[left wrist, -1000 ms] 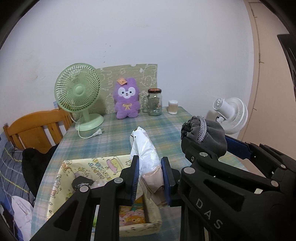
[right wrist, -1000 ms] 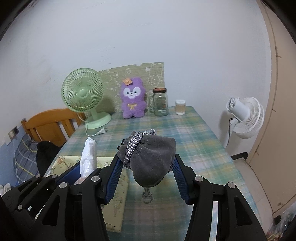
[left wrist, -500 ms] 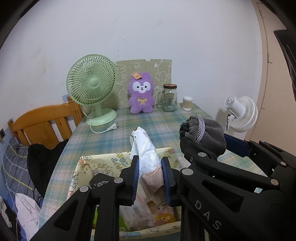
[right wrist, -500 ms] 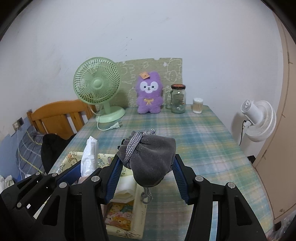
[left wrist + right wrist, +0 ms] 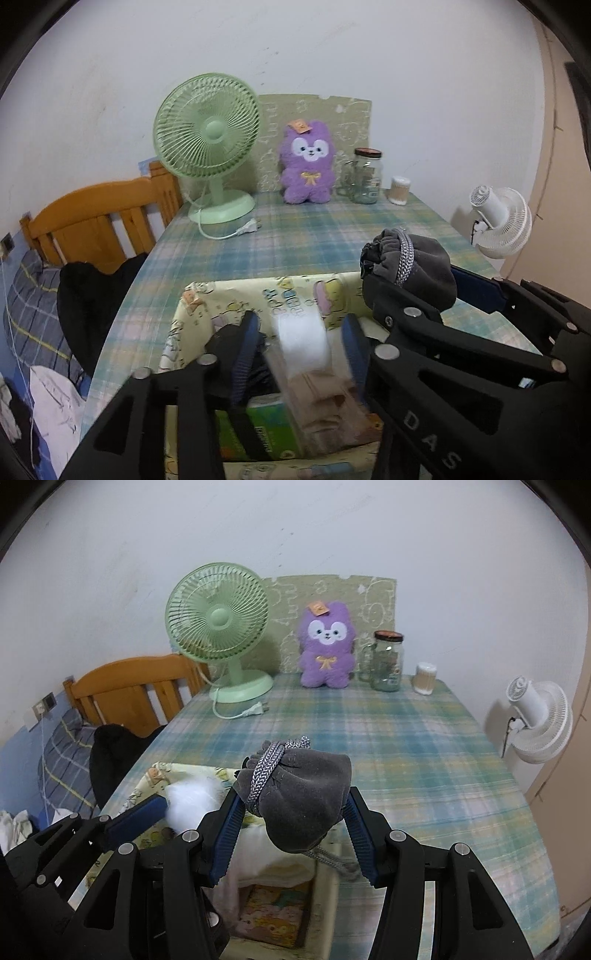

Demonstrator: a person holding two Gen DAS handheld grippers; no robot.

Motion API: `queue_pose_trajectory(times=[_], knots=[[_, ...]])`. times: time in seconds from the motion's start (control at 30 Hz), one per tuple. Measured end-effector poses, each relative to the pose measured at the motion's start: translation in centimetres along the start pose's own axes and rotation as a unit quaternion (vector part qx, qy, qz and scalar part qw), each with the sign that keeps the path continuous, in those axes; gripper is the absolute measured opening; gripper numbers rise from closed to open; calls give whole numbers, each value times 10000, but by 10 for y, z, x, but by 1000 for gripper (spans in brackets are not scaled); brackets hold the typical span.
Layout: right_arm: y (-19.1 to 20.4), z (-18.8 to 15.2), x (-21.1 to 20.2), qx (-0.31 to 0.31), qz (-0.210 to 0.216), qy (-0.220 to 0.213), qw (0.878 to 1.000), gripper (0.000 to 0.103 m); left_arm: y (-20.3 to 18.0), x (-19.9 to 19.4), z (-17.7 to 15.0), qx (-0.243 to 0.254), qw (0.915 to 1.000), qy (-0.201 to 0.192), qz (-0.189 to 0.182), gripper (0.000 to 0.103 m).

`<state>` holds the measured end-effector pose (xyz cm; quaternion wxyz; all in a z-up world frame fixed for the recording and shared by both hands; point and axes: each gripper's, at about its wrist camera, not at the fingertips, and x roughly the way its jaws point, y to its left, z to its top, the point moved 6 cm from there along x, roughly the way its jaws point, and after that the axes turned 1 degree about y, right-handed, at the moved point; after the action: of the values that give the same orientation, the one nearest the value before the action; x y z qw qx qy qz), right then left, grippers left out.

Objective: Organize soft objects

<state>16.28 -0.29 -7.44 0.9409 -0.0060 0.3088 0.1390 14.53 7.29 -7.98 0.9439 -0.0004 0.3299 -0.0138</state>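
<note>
My left gripper hangs over a yellow cartoon-print fabric box on the plaid table, and its jaws are opening. A white and beige soft packet sits blurred between the pads, which stand apart from its sides, and its lower end is down inside the box. My right gripper is shut on a grey drawstring pouch with a silver cord, held above the box's right wall. The pouch also shows in the left wrist view, right of the left gripper.
A green packet and folded cloth lie in the box. At the table's far end stand a green fan, a purple plush, a glass jar and a swab tub. A white fan stands right, a wooden headboard left.
Both grippers have moved forward and down over the box. The left jaws have spread, and the white and beige packet has slipped down out of their grip into the box.
</note>
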Motion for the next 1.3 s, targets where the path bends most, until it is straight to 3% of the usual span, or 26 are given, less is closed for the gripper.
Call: queue_pose_trajectory(times=[0.23, 0.57, 0.6, 0.63, 0.7, 0.8, 1.3], knots=[[18, -2, 14, -88, 233, 138, 9996, 58, 20, 6, -6, -181, 9997, 173, 66, 81], [40, -9, 31, -89, 653, 400, 9970, 60, 39, 13, -15, -278, 9987, 385, 203, 87], [41, -9, 32, -81, 683, 406, 9968, 64, 39, 13, -15, -286, 9987, 388, 189, 87], [42, -10, 32, -61, 692, 404, 9968, 75, 39, 13, -15, -293, 9986, 387, 184, 87], [41, -10, 30, 25, 675, 350, 9971, 84, 39, 12, -16, -308, 9987, 379, 162, 87], [40, -9, 28, 38, 615, 337, 9975, 88, 37, 11, -15, -319, 9987, 375, 134, 88], [3, -1, -2, 208, 408, 113, 9989, 90, 6, -3, -1, -194, 9995, 169, 182, 99]])
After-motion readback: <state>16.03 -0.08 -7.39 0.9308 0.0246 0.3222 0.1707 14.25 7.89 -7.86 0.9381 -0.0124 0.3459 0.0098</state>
